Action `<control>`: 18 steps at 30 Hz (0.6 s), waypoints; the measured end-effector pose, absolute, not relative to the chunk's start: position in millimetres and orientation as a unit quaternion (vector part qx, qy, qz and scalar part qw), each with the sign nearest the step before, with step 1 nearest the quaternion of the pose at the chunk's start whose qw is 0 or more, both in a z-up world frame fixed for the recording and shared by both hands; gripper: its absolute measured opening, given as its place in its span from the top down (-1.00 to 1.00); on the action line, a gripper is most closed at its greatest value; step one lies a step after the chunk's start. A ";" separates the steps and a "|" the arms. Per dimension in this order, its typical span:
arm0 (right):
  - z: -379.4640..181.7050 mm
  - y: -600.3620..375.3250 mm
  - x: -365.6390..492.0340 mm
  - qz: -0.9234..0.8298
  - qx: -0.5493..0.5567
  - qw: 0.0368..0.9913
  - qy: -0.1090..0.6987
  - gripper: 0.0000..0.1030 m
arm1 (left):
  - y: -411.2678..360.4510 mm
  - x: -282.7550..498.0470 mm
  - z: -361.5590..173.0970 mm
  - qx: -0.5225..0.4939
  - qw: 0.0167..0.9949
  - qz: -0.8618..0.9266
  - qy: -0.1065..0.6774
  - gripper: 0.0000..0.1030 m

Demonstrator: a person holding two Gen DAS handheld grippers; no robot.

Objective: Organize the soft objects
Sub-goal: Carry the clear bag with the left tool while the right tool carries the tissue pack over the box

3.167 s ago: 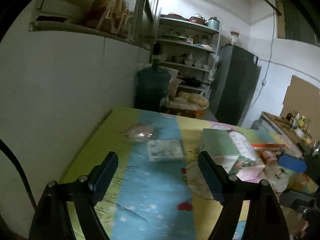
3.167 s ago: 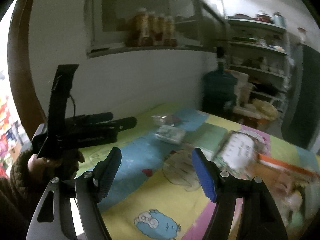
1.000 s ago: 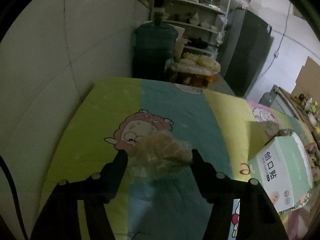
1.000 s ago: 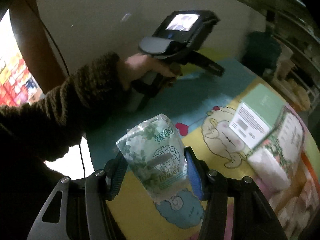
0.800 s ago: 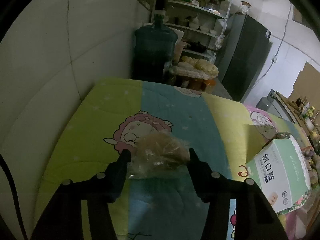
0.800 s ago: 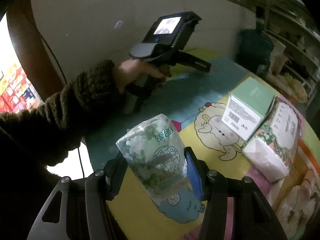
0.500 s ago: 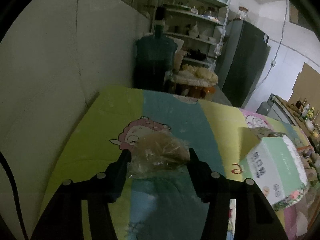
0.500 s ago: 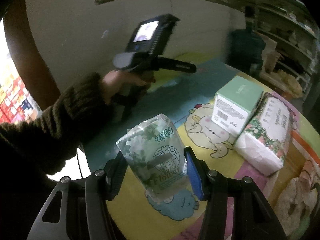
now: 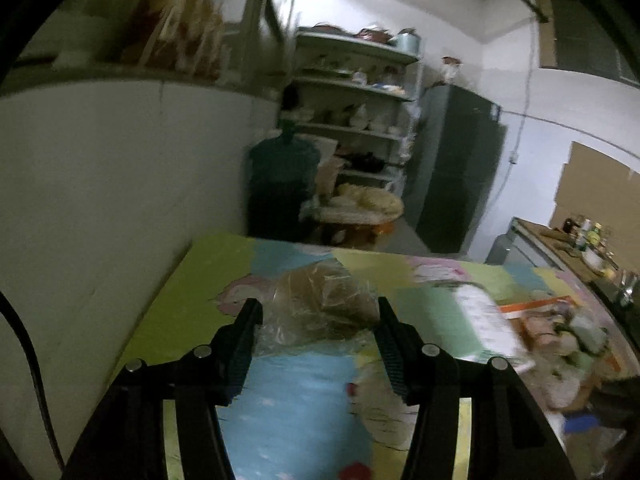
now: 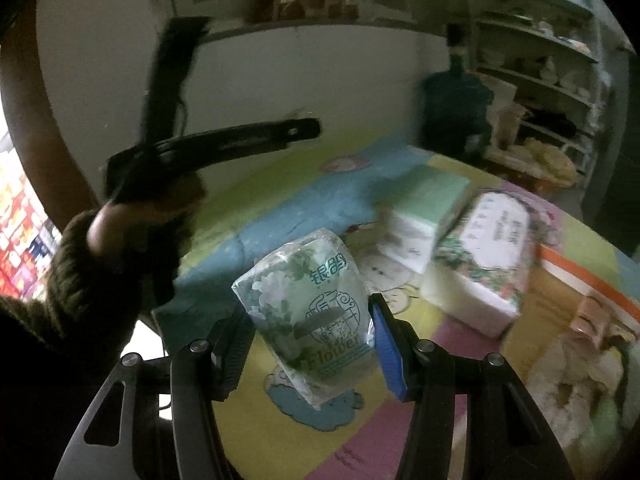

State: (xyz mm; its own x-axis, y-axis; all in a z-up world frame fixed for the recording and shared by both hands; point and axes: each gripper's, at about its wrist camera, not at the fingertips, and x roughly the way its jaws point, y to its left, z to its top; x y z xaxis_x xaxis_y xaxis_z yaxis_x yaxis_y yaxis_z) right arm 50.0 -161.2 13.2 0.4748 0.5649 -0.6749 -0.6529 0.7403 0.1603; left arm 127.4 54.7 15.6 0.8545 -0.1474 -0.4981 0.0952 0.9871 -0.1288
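Both packs lifted, still gripper-clamped: bun bag (image 9: pixel 320 304), tissue pack (image 10: pixel 308 316).

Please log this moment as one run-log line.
left gripper: shut on bag | right gripper: shut on tissue pack | both lifted above table

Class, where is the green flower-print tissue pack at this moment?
In the right wrist view, the tissue pack is clamped between the right gripper fingers, lifted above the cartoon tablecloth, with the green box beyond it.
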 end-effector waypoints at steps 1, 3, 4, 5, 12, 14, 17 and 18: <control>14.6 -165.9 49.1 0.351 -0.056 0.860 0.367 -0.11 | 48.4 123.3 19.0 -0.049 0.962 -0.071 0.259 -0.09; 17.8 -177.4 47.3 0.337 -0.050 0.869 0.360 -0.11 | 36.5 116.9 24.0 -0.048 0.962 -0.087 0.254 -0.09; 19.8 -183.3 46.3 0.330 -0.047 0.873 0.356 -0.11 | 30.0 114.1 25.8 -0.046 0.962 -0.093 0.252 -0.09; 22.1 -190.0 45.6 0.319 -0.045 0.879 0.352 -0.11 | 22.2 110.3 27.3 -0.044 0.962 -0.101 0.251 -0.09; 31.4 -242.9 36.9 0.257 -0.017 0.908 0.330 -0.11 | -31.9 97.4 30.4 -0.031 0.954 -0.157 0.255 -0.09; 33.6 -257.9 32.8 0.240 -0.011 0.915 0.325 -0.11 | -47.4 93.3 31.8 -0.029 0.952 -0.171 0.254 -0.09; 36.1 -278.2 25.2 0.223 -0.005 0.922 0.318 -0.11 | -65.3 89.6 32.7 -0.025 0.949 -0.187 0.253 -0.09; 37.6 -282.6 24.1 0.219 -0.003 0.923 0.316 -0.11 | -70.9 86.4 32.5 -0.023 0.948 -0.191 0.253 -0.09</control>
